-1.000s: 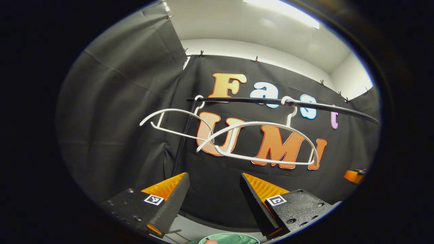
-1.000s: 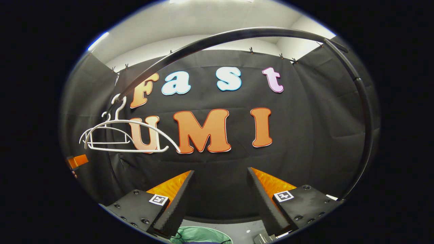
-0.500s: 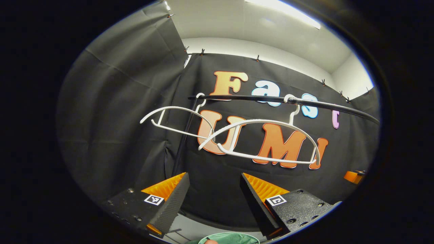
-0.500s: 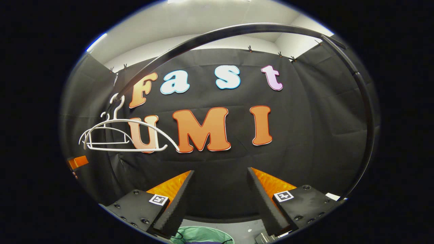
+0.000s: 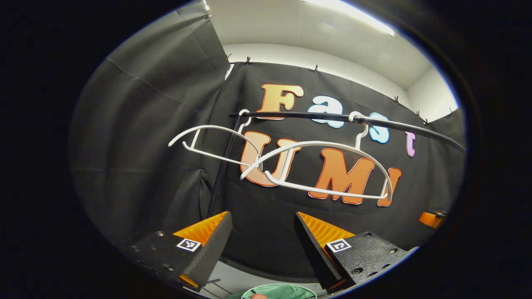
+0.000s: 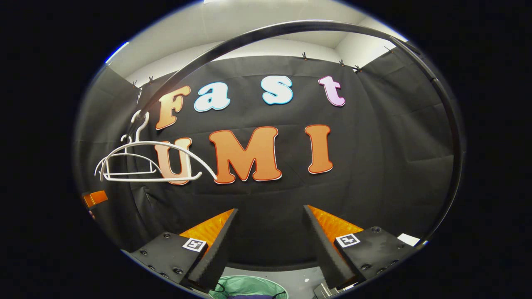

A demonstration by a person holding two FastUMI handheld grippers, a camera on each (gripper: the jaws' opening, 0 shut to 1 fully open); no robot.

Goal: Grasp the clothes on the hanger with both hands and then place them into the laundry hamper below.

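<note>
In the left gripper view, the left gripper (image 5: 262,243) pointed up at the booth's back wall, its fingers spread apart and holding nothing. Two bare white hangers (image 5: 316,168) hung from a black rail (image 5: 345,120) above it. The rim of the green laundry hamper (image 5: 278,291) peeked in at the bottom edge.

In the right gripper view, the right gripper (image 6: 270,245) likewise had its fingers spread and empty. The hangers (image 6: 153,160) hung off to the left, on the rail (image 6: 257,35) arching overhead. The hamper (image 6: 247,287) sat below between the fingers, with purple clothes (image 6: 243,296) just visible inside.
</note>
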